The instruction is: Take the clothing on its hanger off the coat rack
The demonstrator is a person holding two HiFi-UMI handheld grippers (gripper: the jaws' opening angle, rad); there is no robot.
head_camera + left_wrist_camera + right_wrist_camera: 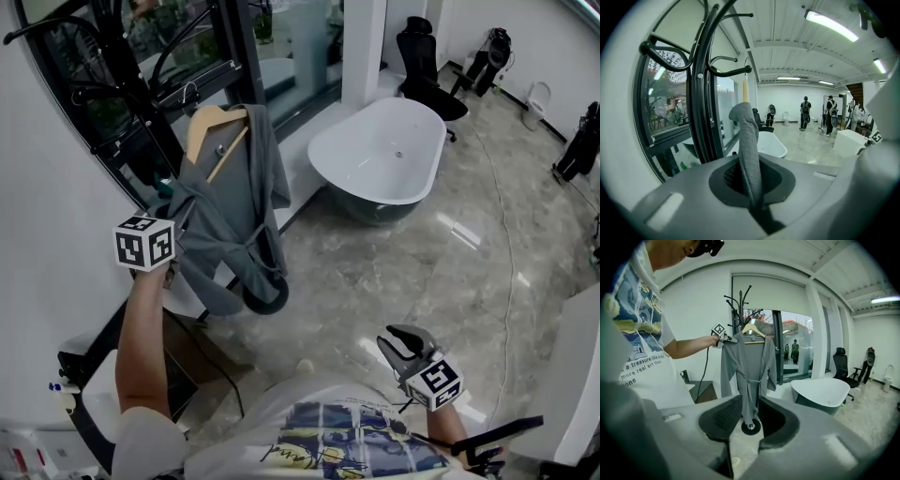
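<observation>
**Left tool pinching the robe on the rack**

My left tool (pixel 753 197) is pressed together on a fold of the grey robe (pixel 749 140). The cloth rises straight out from between the pads and fills the middle of the left gripper view. The right gripper view shows this grip at the robe's shoulder, by one end of the wooden hanger (pixel 753 329). The robe hangs full length on that hanger, which sits on the black coat rack (pixel 701 70) in front of the window, with the belt tied at the waist.

My right tool (pixel 750 404) is low and well apart from the robe. Its jaws are spread and nothing is between them. It points at the rack's round base (pixel 751 426). A white bathtub (pixel 380 155) stands on the marble floor to the right of the rack.
</observation>
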